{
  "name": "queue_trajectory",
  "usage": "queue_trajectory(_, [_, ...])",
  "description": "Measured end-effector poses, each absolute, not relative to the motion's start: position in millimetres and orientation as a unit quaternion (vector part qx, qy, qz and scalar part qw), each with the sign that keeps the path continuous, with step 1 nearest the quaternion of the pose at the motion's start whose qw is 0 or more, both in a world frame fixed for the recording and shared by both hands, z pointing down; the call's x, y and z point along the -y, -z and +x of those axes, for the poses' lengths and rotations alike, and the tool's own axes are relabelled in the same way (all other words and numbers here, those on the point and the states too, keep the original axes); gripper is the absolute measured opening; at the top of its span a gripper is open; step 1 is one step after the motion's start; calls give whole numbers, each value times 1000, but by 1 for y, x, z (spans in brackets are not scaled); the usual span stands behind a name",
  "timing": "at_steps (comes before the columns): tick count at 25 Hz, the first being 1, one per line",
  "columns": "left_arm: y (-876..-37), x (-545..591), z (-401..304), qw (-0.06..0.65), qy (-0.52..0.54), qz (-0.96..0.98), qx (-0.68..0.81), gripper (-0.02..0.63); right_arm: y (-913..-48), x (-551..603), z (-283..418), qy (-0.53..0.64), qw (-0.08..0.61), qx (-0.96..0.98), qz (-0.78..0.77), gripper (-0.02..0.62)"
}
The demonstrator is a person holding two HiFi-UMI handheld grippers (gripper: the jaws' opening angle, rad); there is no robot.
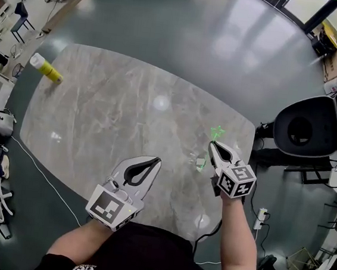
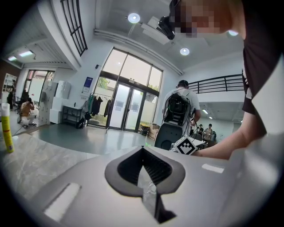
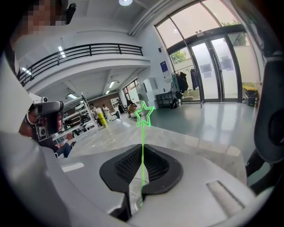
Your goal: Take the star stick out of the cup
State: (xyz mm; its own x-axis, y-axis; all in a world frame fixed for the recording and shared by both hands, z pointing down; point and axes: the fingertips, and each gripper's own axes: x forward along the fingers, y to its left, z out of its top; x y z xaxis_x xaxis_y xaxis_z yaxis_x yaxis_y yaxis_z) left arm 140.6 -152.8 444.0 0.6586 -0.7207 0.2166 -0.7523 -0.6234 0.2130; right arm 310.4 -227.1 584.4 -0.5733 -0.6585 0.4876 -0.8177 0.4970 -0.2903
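Fingers of right gripper pinch star stick stem, its foot in the clear cup near tabletop right edge. Left gripper fingers pressed together, empty. Risk: unheld cup may tip on lift.

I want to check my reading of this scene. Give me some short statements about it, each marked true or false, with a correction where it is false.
1. The right claw is shut on the star stick. True.
2. The star stick is red. False: it is green.
3. The left claw holds the cup. False: it is shut on nothing, and the clear cup stands by the right claw.
4. A yellow bottle stands upright on the table, far from both claws. True.
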Motion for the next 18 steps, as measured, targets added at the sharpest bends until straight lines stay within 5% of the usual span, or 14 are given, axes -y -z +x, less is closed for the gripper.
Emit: queue_trajectory(18, [-416, 122, 123, 123, -27, 912, 390, 0, -482, 200, 320, -204, 49, 844, 494, 25])
